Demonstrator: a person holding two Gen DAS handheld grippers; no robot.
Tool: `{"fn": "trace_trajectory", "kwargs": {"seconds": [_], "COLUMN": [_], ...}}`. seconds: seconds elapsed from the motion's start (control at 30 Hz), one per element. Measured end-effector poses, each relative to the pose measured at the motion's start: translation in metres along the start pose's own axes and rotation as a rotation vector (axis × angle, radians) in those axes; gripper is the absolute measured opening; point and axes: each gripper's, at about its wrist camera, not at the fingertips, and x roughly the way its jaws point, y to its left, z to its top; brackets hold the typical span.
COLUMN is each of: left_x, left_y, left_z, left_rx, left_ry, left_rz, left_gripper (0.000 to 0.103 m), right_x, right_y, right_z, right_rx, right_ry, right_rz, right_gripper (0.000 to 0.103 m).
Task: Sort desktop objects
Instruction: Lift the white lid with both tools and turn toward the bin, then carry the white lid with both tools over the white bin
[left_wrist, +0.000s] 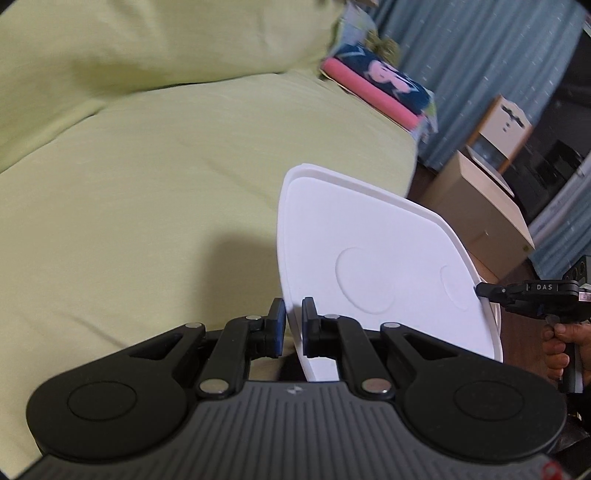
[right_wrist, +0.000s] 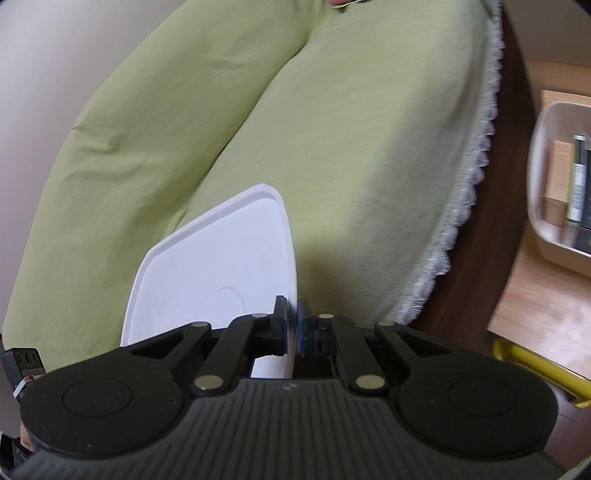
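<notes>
both your grippers clamp the white lid (left_wrist: 369, 258) by opposite edges, left gripper (left_wrist: 293, 325) and right gripper (right_wrist: 291, 326), above the green cushion (left_wrist: 166, 203).

"DAS" in pale letters on the black body of the right gripper (left_wrist: 480, 290), far right of the left wrist view. Print on the folded cloth (left_wrist: 384, 79) and white box (left_wrist: 511, 118) unreadable.
</notes>
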Motion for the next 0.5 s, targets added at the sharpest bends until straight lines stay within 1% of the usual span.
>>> {"fn": "trace_trajectory", "kwargs": {"seconds": [0.17, 0.5], "left_x": [0.021, 0.055], "left_y": [-0.021, -0.057], "left_z": [0.007, 0.023], "left_rx": [0.031, 0.103], "left_ry": [0.02, 0.068], "left_rz": [-0.035, -0.099], "left_gripper": [0.007, 0.007], "right_x": [-0.025, -0.067], "right_y": [-0.023, -0.058], "right_z": [-0.003, -0.011], "right_rx": [0.041, 0.115], "right_ry": [-0.036, -0.113], "right_rz": [-0.028, -0.072], "right_gripper": [0.005, 0.005]}}
